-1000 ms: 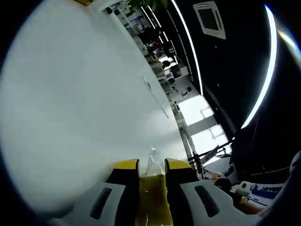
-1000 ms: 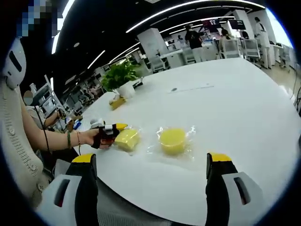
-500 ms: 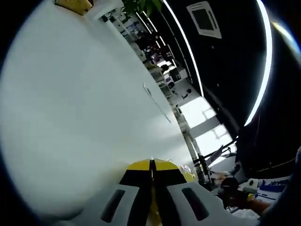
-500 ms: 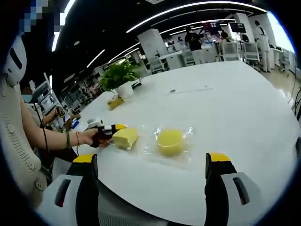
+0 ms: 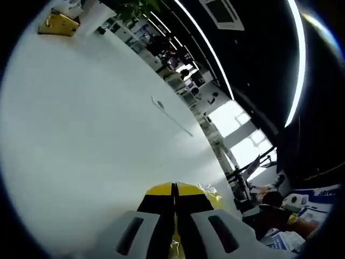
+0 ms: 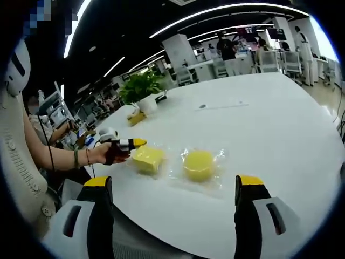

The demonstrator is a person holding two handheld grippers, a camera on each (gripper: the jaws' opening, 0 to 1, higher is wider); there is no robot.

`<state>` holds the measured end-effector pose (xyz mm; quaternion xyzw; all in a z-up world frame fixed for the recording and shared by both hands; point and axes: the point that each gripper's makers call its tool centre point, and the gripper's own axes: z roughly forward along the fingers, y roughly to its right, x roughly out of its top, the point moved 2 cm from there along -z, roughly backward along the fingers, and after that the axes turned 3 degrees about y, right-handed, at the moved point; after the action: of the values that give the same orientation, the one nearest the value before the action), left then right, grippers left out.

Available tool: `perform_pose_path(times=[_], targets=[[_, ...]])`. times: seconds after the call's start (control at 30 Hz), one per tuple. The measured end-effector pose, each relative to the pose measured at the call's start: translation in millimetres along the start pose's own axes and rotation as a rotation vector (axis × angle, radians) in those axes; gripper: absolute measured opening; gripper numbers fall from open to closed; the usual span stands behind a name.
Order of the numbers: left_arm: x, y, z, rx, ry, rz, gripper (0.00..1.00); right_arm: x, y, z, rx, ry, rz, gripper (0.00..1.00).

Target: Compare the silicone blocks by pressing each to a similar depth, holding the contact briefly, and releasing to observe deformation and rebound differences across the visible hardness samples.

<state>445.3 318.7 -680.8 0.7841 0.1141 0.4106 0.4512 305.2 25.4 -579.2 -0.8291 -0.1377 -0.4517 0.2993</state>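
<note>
Two yellow silicone blocks in clear wrap lie on the white table (image 6: 269,118). The square block (image 6: 147,158) is on the left and the round block (image 6: 198,164) on the right. My left gripper (image 6: 136,143), held in a person's hand (image 6: 102,155), hovers at the square block's left edge. In the left gripper view its yellow-tipped jaws (image 5: 173,189) are pressed together, and a bit of yellow wrapped block (image 5: 212,197) peeks past them. My right gripper (image 6: 173,181) stands wide open near the table's front edge, short of both blocks.
A potted plant (image 6: 141,89) and a small gold object (image 6: 136,117) stand at the table's far left; the gold object (image 5: 58,24) also shows in the left gripper view. A thin pen-like item (image 6: 221,106) lies further back. A white chair (image 6: 16,135) is at left.
A second ago my left jaws were apart around the square block; they have since shut and drawn slightly up and away from it. The right gripper has barely moved.
</note>
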Motion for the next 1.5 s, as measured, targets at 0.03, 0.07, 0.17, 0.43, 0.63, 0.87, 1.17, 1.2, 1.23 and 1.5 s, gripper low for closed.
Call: perform_pose_path(times=[0.03, 0.07, 0.17, 0.43, 0.63, 0.87, 1.17, 1.2, 1.23, 1.5], targets=[[0.5, 3.3, 0, -0.005, 0.002, 0.009, 0.00, 0.7, -1, -1, 0.004, 0.004, -0.002, 0.87], [-0.5, 10.8, -1, -0.005, 0.008, 0.021, 0.00, 2.2, -1, -1, 0.007, 0.012, -0.002, 0.87], [-1.2, 25.9, 0, -0.009, 0.020, 0.036, 0.00, 3.7, -4, -2, 0.019, 0.024, 0.001, 0.87], [-5.0, 74.4, -1, -0.041, 0.019, 0.108, 0.00, 11.0, -17, -4, 0.073, 0.061, -0.025, 0.86], [-8.8, 102.7, -6, -0.059, 0.014, 0.205, 0.00, 17.6, -27, -11, 0.113, 0.088, -0.066, 0.86], [-17.4, 119.2, -10, -0.074, 0.001, 0.243, 0.00, 22.4, -33, -20, 0.137, 0.115, -0.093, 0.86], [-12.2, 144.0, -23, -0.087, 0.004, 0.311, 0.00, 30.3, -35, -27, 0.167, 0.134, -0.145, 0.86], [-11.7, 147.0, -24, -0.088, 0.005, 0.315, 0.00, 31.4, -36, -28, 0.175, 0.135, -0.153, 0.86], [-10.8, 151.7, -27, -0.091, 0.006, 0.327, 0.00, 32.2, -36, -28, 0.179, 0.136, -0.156, 0.86], [-14.3, 190.8, -40, -0.137, -0.037, 0.439, 0.00, 36.2, -40, -27, 0.223, 0.131, -0.202, 0.86]])
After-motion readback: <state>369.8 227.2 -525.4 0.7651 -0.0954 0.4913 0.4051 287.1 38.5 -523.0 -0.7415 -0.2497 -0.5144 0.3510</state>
